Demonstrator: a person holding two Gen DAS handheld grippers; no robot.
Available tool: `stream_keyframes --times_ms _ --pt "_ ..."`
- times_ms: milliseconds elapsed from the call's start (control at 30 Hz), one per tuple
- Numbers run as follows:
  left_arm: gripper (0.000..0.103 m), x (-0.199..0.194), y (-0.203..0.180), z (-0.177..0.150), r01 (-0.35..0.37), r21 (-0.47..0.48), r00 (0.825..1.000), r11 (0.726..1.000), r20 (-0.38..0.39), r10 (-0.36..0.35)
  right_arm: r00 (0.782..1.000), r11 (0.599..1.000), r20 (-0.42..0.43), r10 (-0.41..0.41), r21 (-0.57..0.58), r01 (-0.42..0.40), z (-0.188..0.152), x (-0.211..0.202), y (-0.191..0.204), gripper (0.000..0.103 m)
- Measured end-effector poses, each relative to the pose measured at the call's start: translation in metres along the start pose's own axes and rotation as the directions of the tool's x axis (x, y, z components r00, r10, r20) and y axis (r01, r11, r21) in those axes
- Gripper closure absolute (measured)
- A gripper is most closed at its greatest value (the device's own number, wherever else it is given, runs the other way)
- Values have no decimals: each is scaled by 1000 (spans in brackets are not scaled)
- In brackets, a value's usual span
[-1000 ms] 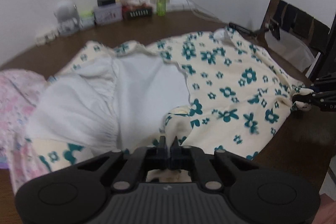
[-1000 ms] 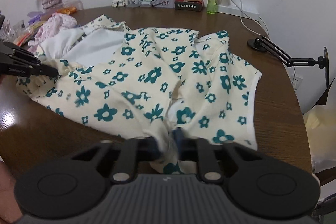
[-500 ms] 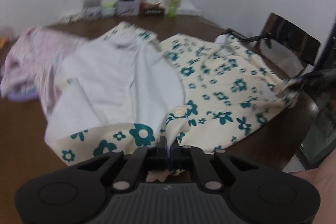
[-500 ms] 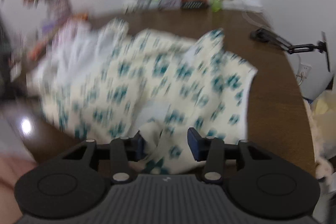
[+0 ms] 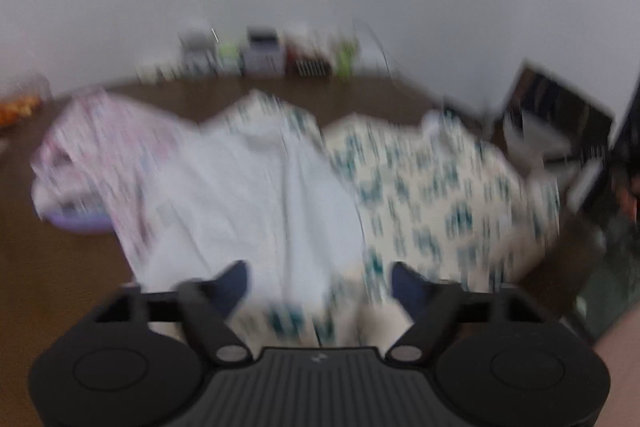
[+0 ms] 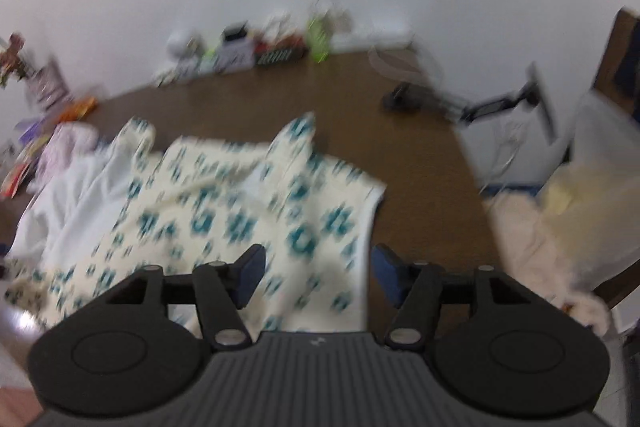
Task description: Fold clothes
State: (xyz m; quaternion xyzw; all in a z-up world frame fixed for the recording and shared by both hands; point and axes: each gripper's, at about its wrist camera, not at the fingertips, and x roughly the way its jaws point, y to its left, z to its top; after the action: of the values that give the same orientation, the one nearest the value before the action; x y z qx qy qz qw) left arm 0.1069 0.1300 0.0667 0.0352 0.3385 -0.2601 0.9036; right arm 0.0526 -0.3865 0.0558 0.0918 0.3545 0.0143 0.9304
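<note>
A cream garment with teal flowers [image 5: 432, 195] and a white inner side [image 5: 256, 195] lies spread on the brown table [image 5: 60, 267]; it also shows in the right wrist view [image 6: 224, 219]. My left gripper [image 5: 320, 283] is open above the garment's near hem, holding nothing. My right gripper [image 6: 320, 267] is open above the garment's near right edge, holding nothing. Both views are blurred by motion.
A pink floral garment [image 5: 100, 155] lies at the left. Small boxes and bottles [image 6: 256, 47] line the wall at the table's back. A black clamp arm [image 6: 472, 103] stands at the right edge. A chair with pale cloth [image 6: 560, 211] is on the right.
Both grippers have opened and let go of the floral garment. Both have pulled back and up from it, and the garment now lies flatter on the table.
</note>
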Motion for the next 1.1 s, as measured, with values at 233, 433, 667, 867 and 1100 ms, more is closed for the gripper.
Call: stream_keyframes --times_ms 233,433,667,867,1100 --pt "15 92 18 93 -81 81 993 993 -74 87 999 992 2 50 -114 -50 62 33 44 37" --pt "15 176 38 156 -125 107 980 986 -140 139 994 991 -101 -35 -134 21 90 114 57 36" --pt "32 249 71 167 -37 32 971 999 -235 44 982 999 -181 -49 4 50 85 176 19 42" --pt "85 264 76 156 48 31 967 998 -251 -39 978 999 -208 -14 35 22 84 202 10 68" --pt "100 240 58 146 -6 122 988 993 -153 25 982 1000 -188 -17 22 22 84 207 13 99"
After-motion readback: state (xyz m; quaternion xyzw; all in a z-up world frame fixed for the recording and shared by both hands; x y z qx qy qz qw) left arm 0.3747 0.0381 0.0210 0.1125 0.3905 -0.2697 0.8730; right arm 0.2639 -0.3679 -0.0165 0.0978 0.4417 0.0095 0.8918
